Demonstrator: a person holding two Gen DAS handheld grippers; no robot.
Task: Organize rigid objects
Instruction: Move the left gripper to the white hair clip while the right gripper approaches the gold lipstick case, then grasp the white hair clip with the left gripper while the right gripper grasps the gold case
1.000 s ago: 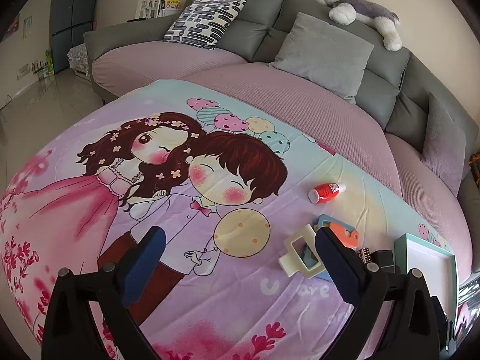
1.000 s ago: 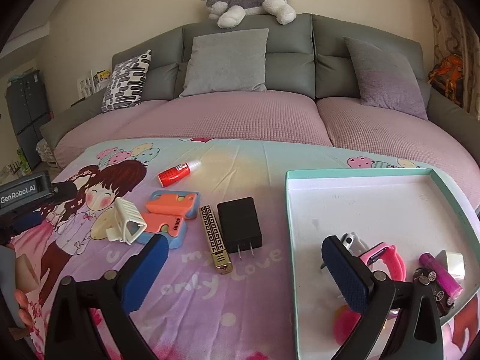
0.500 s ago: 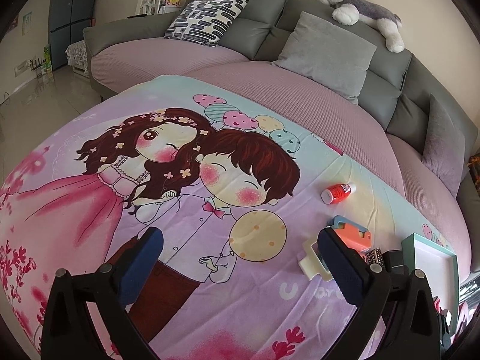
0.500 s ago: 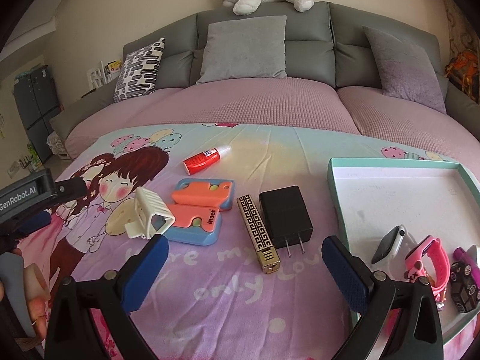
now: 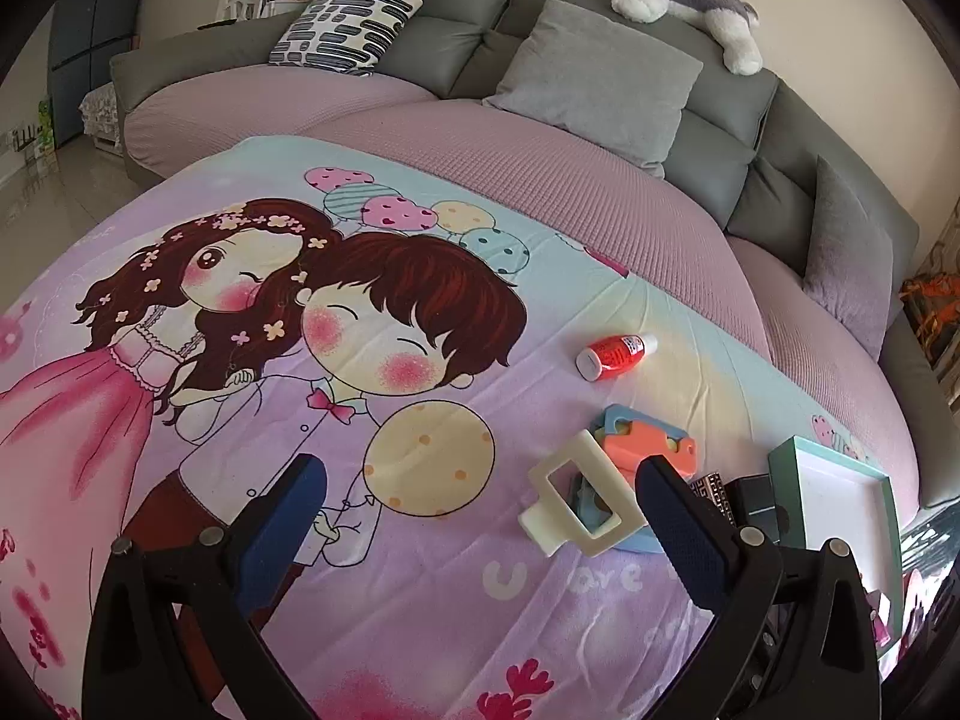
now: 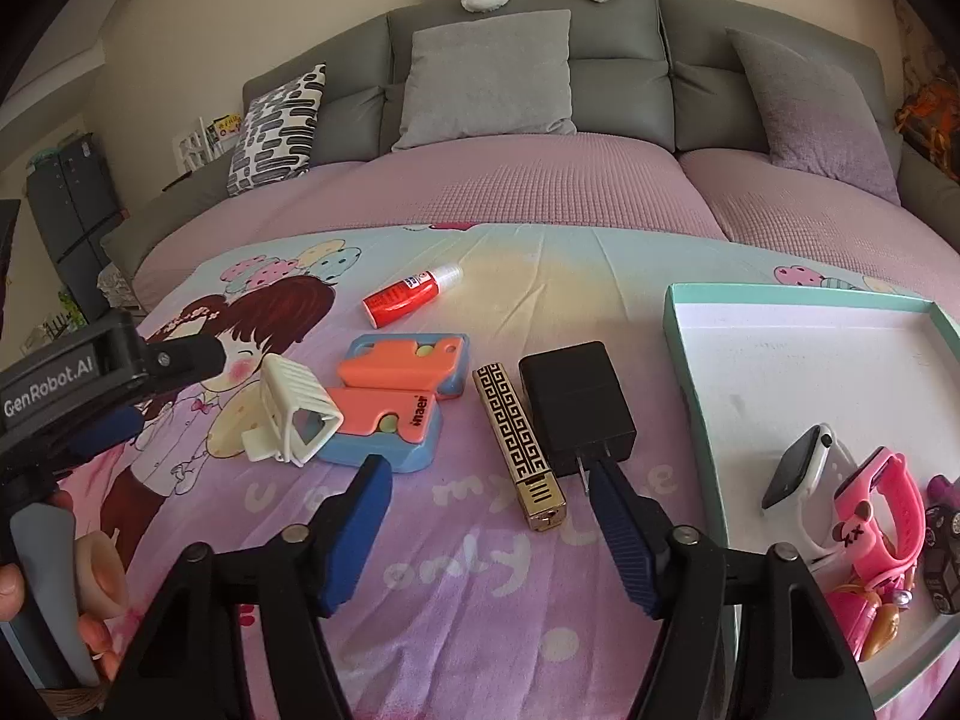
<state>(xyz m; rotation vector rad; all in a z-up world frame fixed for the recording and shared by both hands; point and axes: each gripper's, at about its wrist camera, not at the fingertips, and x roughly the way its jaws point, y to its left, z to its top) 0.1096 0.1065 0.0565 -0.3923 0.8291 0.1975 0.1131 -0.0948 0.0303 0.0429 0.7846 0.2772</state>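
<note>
Hovering low over the cartoon-print bedsheet [image 6: 480, 612], the right gripper [image 6: 489, 480] has its blue-padded jaws spread wide and holding nothing, straddling the gold-and-black patterned rectangular lighter [image 6: 519, 445] and the plug end of the black boxy charger [image 6: 575, 405], which lie side by side just left of the mint-rimmed white tray [image 6: 780, 294]. That framing suggests one of these two is the next pick. Already in the tray are a white smartwatch [image 6: 804, 474] and a pink-strapped watch [image 6: 879, 510], so sorting looks partly done. The left gripper [image 5: 480, 510], also wide and empty, hangs near the cream plastic hair claw [image 5: 573, 507] resting on the orange-and-blue plastic cases [image 5: 645, 450]; a red glue bottle [image 5: 615, 354] lies apart.
</note>
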